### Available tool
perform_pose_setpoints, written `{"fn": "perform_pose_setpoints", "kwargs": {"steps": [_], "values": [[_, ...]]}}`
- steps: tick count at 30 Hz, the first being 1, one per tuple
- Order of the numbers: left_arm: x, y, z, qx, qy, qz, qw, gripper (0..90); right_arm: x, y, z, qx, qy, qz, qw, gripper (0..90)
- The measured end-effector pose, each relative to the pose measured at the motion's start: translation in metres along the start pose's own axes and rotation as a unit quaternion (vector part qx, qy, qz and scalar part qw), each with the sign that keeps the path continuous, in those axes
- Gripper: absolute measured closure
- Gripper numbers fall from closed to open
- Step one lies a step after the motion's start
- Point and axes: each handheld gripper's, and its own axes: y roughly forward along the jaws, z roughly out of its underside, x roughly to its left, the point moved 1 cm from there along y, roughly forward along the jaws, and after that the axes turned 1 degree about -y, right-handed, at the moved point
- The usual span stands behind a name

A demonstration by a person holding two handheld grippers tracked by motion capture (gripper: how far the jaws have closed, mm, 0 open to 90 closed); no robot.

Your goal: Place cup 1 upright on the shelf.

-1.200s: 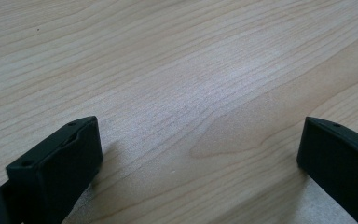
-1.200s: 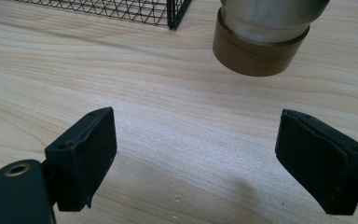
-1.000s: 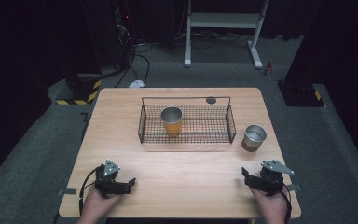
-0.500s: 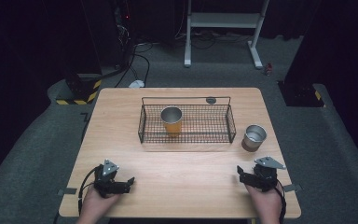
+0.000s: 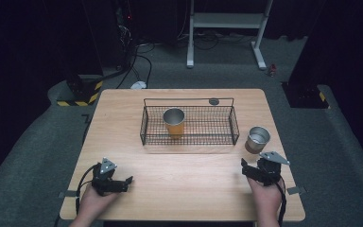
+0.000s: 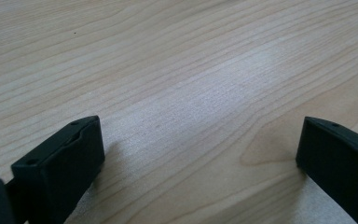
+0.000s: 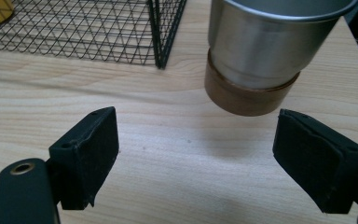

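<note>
We held the right tongs (image 5: 252, 169) wide apart and low over the surface (image 5: 189, 184), aimed at the steel cup (image 5: 257, 139) just beyond them beside the wire basket (image 5: 189, 140), presumably to straddle its body; the left tongs (image 5: 123, 183), equally wide and empty, rested near the front left edge, well clear. The right gripper view revealed the cup's brown base band (image 7: 247, 95), whereas the high view alone located the orange cup (image 5: 174, 122) inside the basket.
</note>
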Motion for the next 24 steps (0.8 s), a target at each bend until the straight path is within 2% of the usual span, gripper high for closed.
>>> {"fn": "perform_pose_setpoints", "kwargs": {"steps": [3, 8, 11, 24], "values": [[0.001, 0.000, -0.001, 0.001, 0.003, -0.002, 1.0000, 0.2, -0.001, 0.000, -0.001, 0.005, 0.003, 0.002, 1.0000, 14.0], [0.001, 0.000, -0.001, 0.001, 0.002, 0.000, 1.0000, 0.2, -0.001, 0.002, -0.006, 0.003, -0.006, 0.009, 0.9999, 14.1], [0.000, 0.001, -0.001, 0.001, 0.000, -0.003, 1.0000, 0.2, -0.003, 0.004, -0.009, -0.005, -0.008, 0.012, 0.9999, 13.7], [0.000, 0.001, -0.001, 0.002, 0.001, -0.004, 1.0000, 0.2, -0.016, 0.013, -0.014, -0.017, 0.007, 0.014, 0.9997, 12.5]]}}
